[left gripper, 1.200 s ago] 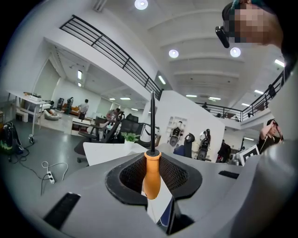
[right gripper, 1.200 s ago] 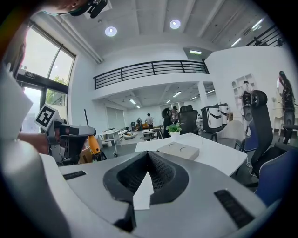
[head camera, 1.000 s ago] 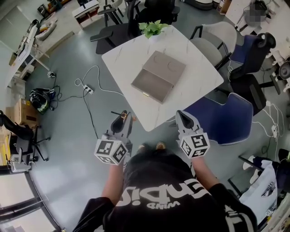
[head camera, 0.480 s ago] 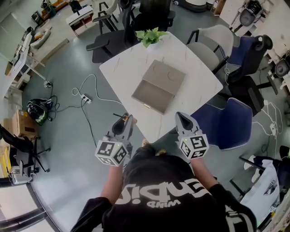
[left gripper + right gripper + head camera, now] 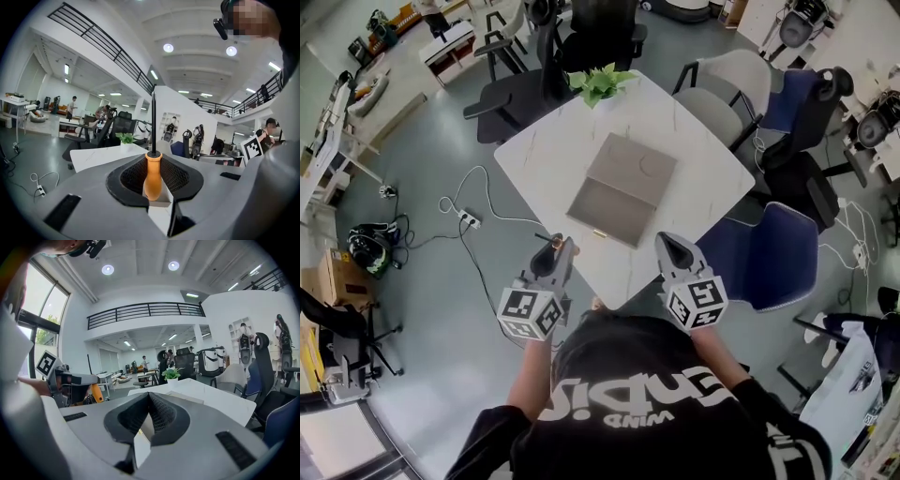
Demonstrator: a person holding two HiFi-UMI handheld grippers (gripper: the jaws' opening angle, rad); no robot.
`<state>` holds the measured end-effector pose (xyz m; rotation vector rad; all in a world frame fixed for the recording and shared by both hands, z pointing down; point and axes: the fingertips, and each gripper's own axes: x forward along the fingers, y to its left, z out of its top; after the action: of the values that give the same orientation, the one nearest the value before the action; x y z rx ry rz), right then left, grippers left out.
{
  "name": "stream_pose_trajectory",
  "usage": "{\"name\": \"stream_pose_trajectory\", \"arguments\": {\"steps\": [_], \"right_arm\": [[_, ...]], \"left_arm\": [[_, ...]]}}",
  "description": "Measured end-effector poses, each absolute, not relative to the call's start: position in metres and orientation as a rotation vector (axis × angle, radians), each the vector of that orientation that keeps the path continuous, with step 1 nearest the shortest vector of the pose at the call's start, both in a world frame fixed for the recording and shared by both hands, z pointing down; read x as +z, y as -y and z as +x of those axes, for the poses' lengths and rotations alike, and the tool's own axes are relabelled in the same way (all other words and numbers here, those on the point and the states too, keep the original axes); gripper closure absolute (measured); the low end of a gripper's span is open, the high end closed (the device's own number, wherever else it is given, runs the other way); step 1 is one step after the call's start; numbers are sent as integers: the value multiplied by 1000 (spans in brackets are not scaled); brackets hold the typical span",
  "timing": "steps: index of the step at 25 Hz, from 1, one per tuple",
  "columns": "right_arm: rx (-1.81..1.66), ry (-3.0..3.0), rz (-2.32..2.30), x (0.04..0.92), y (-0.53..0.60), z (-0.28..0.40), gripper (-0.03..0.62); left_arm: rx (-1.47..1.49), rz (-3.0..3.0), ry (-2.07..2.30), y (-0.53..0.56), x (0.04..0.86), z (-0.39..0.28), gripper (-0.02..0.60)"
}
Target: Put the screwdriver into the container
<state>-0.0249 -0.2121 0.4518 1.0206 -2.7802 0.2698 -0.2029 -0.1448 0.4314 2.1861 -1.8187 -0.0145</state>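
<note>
My left gripper (image 5: 555,251) is shut on a screwdriver (image 5: 153,174) with an orange handle. In the left gripper view its black shaft (image 5: 153,122) stands straight up out of the jaws. The container (image 5: 622,186), a flat grey-brown box with its lid shut, lies in the middle of the white table (image 5: 546,159). Both grippers are held at the table's near corner, short of the box. My right gripper (image 5: 673,249) is shut, with nothing between its jaws (image 5: 149,400). The right gripper view shows the left gripper (image 5: 70,380) at the left and the table (image 5: 220,404) ahead.
A small potted plant (image 5: 600,82) stands at the table's far corner. Office chairs ring the table: black ones (image 5: 600,33) at the back, a grey one (image 5: 717,84) and blue ones (image 5: 764,253) on the right. A cable and power strip (image 5: 469,220) lie on the floor at the left.
The table and box have shifted left and slightly nearer in the head view as the person moves. Both grippers keep their pose, and the left one still holds the screwdriver.
</note>
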Motion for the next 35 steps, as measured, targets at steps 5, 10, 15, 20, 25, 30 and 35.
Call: {"name": "stream_pose_trajectory", "arguments": {"steps": [5,10,15,20,25,30,35], "right_arm": [[280,2775,1025,452,216,-30,582],[303,2766,1043,456,221,-28,582],[327,2759,1051,458,224,-29,582],[353,2748,1067,461,228,-28,582],[367,2742,1080,463,231,-25,582],[378,2735,1089,464,237,-23,581],[391,2724,1087,468,239,-24,582]], "left_arm": [[56,2227,1776,172,445,-205,492],[123,2291,1718,207,456,-200,492],[181,2343,1656,245,462,-197,492],[249,2358,1608,278,477,-197,492],[472,2431,1505,300,498,-190,492],[880,2590,1342,313,532,-176,492],[1210,2629,1074,313,571,-163,492]]}}
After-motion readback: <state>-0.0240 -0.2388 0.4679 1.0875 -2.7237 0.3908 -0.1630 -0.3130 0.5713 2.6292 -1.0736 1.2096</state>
